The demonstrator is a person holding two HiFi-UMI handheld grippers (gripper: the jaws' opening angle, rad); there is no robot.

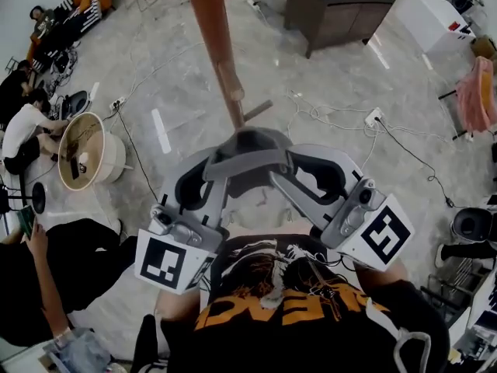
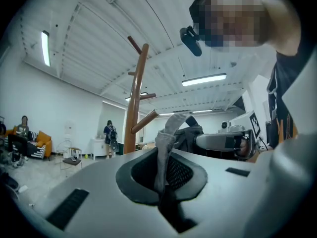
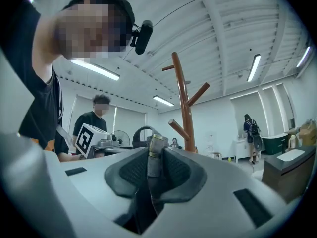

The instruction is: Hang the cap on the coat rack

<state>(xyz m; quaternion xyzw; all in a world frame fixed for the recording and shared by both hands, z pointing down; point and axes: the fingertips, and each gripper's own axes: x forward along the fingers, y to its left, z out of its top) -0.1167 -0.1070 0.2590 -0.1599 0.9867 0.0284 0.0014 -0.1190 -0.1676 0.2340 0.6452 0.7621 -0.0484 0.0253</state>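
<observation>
A grey cap (image 1: pixel 251 151) hangs between my two grippers, just in front of the wooden coat rack (image 1: pixel 214 37). My left gripper (image 1: pixel 220 179) is shut on the cap's left side. In the left gripper view a grey fabric band (image 2: pixel 165 143) stands up from between the closed jaws of the left gripper (image 2: pixel 162 182). My right gripper (image 1: pixel 284 176) is shut on the right side. In its own view the right gripper (image 3: pixel 151 175) pinches the cap's strap with a metal buckle (image 3: pixel 154 150). The rack's pole and pegs (image 2: pixel 136 95) (image 3: pixel 184 100) rise just beyond the cap.
Several people sit on the floor at the left by a round wooden tub (image 1: pixel 87 151). A dark cabinet (image 1: pixel 334 8) and a white box (image 1: pixel 433 18) stand behind the rack. Cables and a power strip (image 1: pixel 373 117) cross the floor; a pink garment (image 1: pixel 475 93) hangs at right.
</observation>
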